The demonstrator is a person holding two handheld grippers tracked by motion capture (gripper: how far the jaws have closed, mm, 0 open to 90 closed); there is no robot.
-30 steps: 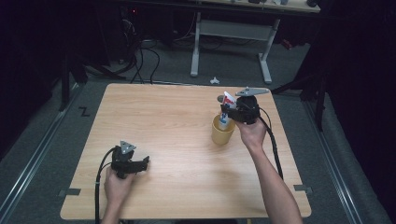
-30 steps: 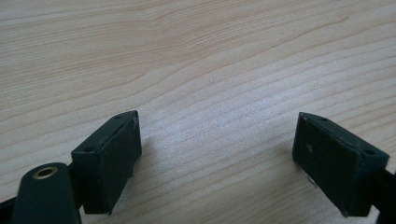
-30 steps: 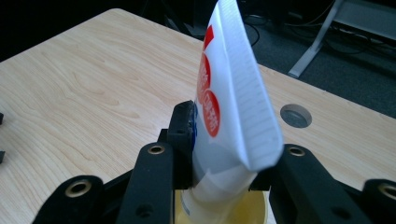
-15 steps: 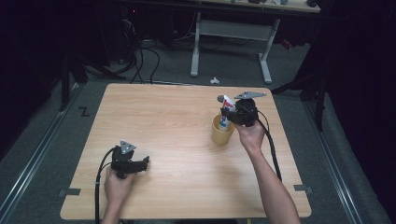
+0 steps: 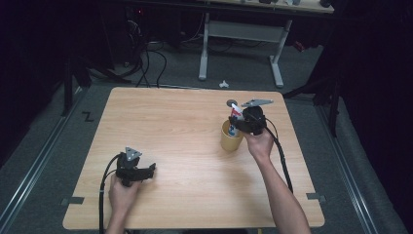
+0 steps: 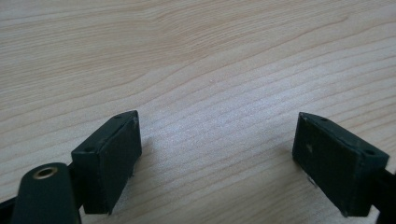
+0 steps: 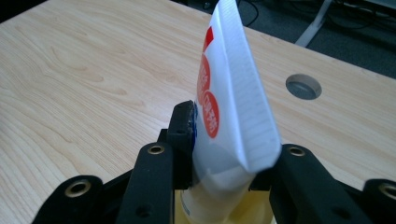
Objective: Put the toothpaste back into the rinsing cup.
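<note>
Lowered slightly since the earlier frame, a white tube [image 5: 235,118] now stands in the yellow cup [image 5: 229,138] right of centre, clamped by the right hand-held gripper [image 5: 242,123]. At lower left, the left hand-held gripper [image 5: 148,170] rests wide open and empty on the wooden surface [image 5: 180,122].

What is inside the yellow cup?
A white tube with red marks stands in the cup, its flat crimped end up. The right gripper is clamped on it above the rim. The tube's lower end and the cup's bottom are hidden.
</note>
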